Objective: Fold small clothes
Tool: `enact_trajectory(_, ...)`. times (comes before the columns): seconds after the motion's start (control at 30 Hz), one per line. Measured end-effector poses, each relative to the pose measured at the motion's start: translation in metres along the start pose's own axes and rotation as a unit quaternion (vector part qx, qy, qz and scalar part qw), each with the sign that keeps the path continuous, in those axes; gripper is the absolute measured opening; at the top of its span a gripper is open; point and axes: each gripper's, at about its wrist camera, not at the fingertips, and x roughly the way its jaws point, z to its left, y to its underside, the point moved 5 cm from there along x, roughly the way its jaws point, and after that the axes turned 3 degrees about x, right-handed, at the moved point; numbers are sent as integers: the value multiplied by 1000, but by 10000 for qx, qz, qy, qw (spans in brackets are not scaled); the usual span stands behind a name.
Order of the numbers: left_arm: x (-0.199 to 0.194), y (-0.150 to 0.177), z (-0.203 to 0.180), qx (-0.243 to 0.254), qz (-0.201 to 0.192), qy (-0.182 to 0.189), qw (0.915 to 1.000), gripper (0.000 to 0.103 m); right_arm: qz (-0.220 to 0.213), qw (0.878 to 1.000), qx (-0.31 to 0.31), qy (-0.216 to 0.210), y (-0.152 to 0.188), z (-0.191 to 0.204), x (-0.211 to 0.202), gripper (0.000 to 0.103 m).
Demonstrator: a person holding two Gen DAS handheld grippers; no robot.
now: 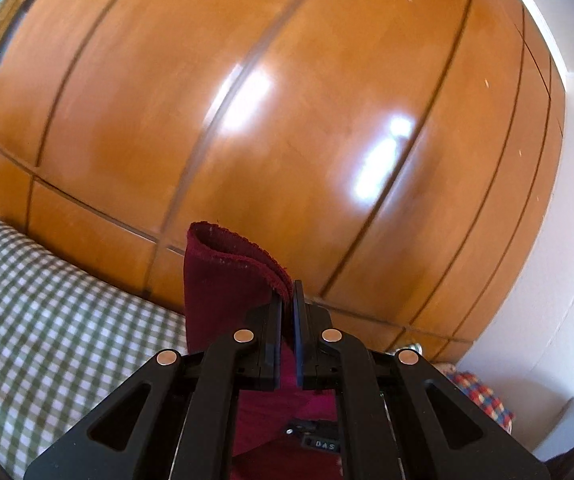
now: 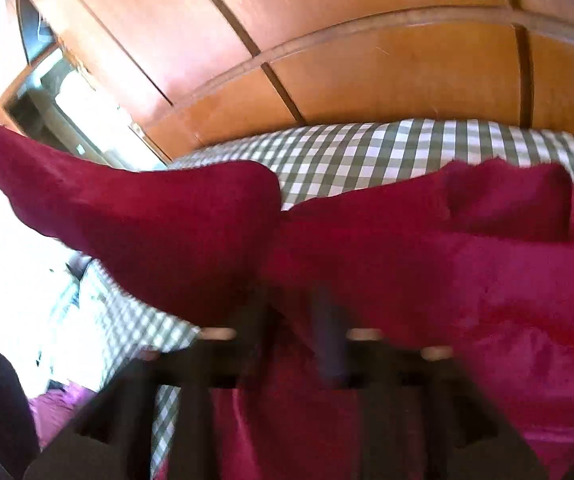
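Left gripper pinching maroon cloth, lifting it over checked bed. Right gripper blurred, grip unclear.

Green-and-white checked bedsheet covers the bed, far edge butts against a glossy orange-brown wooden wardrobe with dark panel seams and window glare on it. White wall to the wardrobe's right. Multicolour plaid cloth bunched at the bed's right edge, near the wall. Purple fabric low at the sheet's left edge, blurred
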Motion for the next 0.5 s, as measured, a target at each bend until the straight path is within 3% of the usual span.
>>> enact_trajectory(0.1,25,9,-24,100,211,260,9994,3,-139,9998,-71,155,8,-16,-34,66)
enact_trajectory(0.27,76,29,-72,204,581,796,9949,3,-358,9967,147,718,35,-76,-108,74)
enact_trajectory(0.5,173,84,-157,387,1515,1460,9768,3,-837,9832,820,1401,66,-146,-197,77)
